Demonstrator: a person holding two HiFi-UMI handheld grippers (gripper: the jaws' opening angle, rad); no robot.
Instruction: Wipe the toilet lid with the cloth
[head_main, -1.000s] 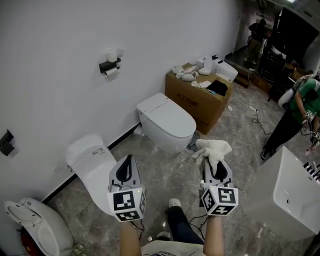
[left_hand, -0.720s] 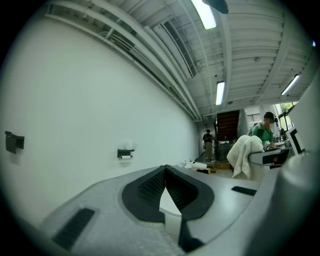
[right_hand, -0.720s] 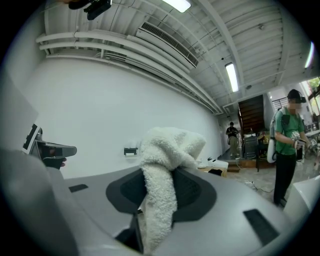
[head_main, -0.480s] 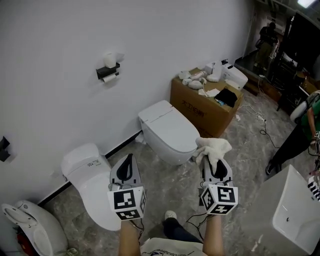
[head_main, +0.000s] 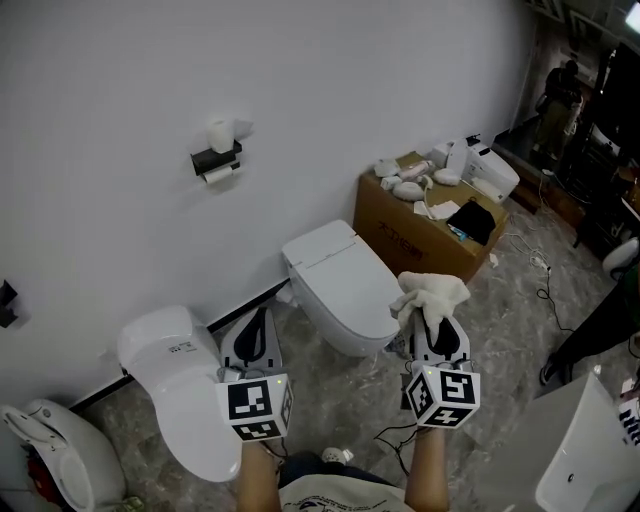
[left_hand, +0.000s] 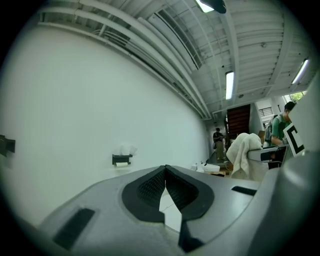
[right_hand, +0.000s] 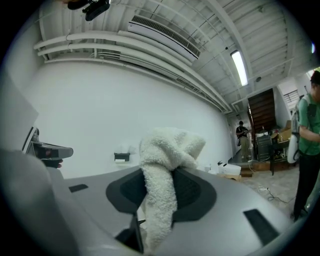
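Observation:
A white fluffy cloth (head_main: 430, 296) bunches at the tip of my right gripper (head_main: 432, 318), whose jaws are shut on it; in the right gripper view the cloth (right_hand: 162, 180) hangs down between the dark pads. My left gripper (head_main: 257, 322) is shut with nothing in it, its jaws (left_hand: 165, 172) meeting at the tips. A white toilet with a closed lid (head_main: 340, 275) stands against the wall ahead, between the two grippers and a little beyond them. A second white toilet (head_main: 180, 385) sits lower left, under the left gripper's side.
A cardboard box (head_main: 432, 235) holding white fittings stands right of the toilet. A paper holder (head_main: 218, 158) hangs on the wall. A white basin (head_main: 592, 455) is at lower right, another fixture (head_main: 50, 460) at lower left. People stand far right by dark shelving.
The view has shifted left and closer to the wall: the lidded toilet and box slid rightward in the frame. Both grippers keep their places, the cloth still held.

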